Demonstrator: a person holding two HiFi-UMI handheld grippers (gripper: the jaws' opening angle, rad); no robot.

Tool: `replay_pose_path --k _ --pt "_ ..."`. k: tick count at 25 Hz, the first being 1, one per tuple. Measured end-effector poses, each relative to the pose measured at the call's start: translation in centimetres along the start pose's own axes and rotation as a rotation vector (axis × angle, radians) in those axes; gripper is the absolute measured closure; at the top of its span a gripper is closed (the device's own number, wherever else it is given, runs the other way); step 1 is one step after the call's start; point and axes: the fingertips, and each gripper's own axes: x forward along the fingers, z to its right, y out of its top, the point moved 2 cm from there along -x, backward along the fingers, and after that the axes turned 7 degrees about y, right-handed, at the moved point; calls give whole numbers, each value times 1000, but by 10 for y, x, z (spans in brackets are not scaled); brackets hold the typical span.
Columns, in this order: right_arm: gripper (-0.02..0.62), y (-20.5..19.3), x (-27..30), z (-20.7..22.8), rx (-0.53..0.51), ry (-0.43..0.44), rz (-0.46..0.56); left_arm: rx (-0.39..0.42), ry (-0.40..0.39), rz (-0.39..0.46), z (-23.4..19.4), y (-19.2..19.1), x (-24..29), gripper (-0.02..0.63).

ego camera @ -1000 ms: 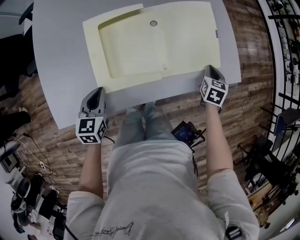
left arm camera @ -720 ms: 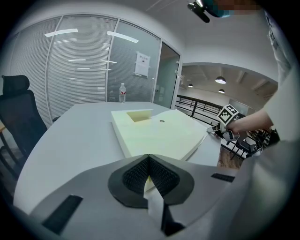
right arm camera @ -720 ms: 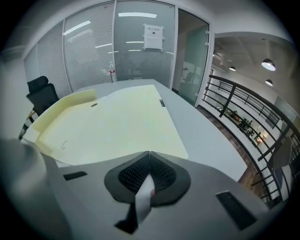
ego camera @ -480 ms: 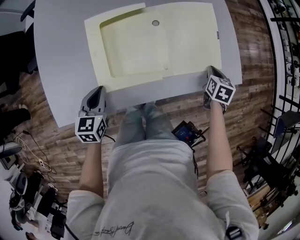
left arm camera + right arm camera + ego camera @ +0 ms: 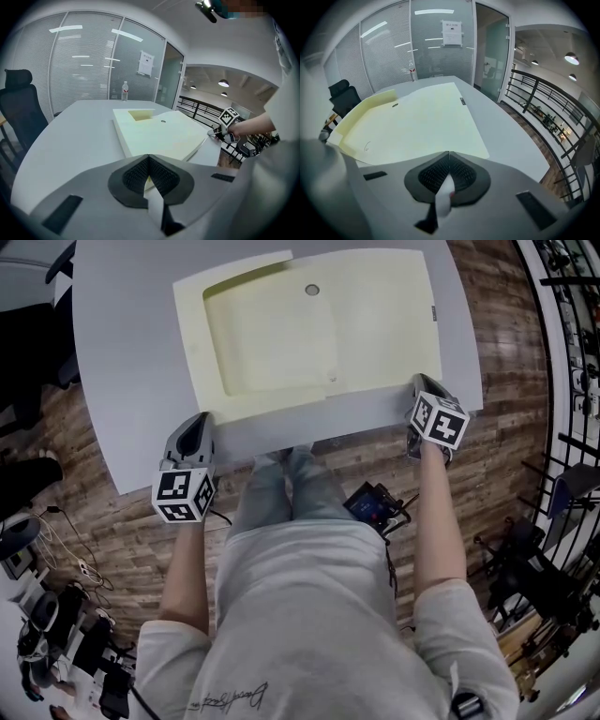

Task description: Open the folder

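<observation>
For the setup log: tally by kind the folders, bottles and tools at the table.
Folder: 1
Bottle: 1
Tools: 2 (left tool, right tool)
Total: 4

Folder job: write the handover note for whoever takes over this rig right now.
Left gripper: fingers together, empty, at the near edge of the table, apart from the near left corner of the folder.
Right gripper: fingers together, empty, by the folder's near right corner.
Done: nothing visible; the folder lies flat and looks closed.
Left: grip the cover's edge and lift it open.
</observation>
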Motion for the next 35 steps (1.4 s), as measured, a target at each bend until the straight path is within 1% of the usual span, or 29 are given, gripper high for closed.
replay_pose_path --k 3,6,10,13,18,23,26,29,35 --pt "572 0 -1 4 -18 -10 -1 6 -7 -23 4 1 2 597" --pt "572 1 -5 11 12 -12 9 29 -10 -30 10 2 6 597" --pt "571 9 -19 10 19 -24 50 5 -26 -22 10 2 9 597" --pt "571 15 -31 7 22 -21 99 1 -29 -21 11 3 8 597" --pt "571 30 -55 -2 8 -14 180 23 -29 38 12 24 -4 597" --pt "572 45 -78 -24 -66 14 241 52 -50 106 19 48 -22 597" --pt "571 53 -93 -41 -106 46 280 68 -59 144 28 61 -31 597" --pt "571 59 -106 -64 -154 94 314 58 -86 173 37 71 -39 597" --pt "571 78 -135 -120 -223 234 378 24 -156 225 49 91 -60 597"
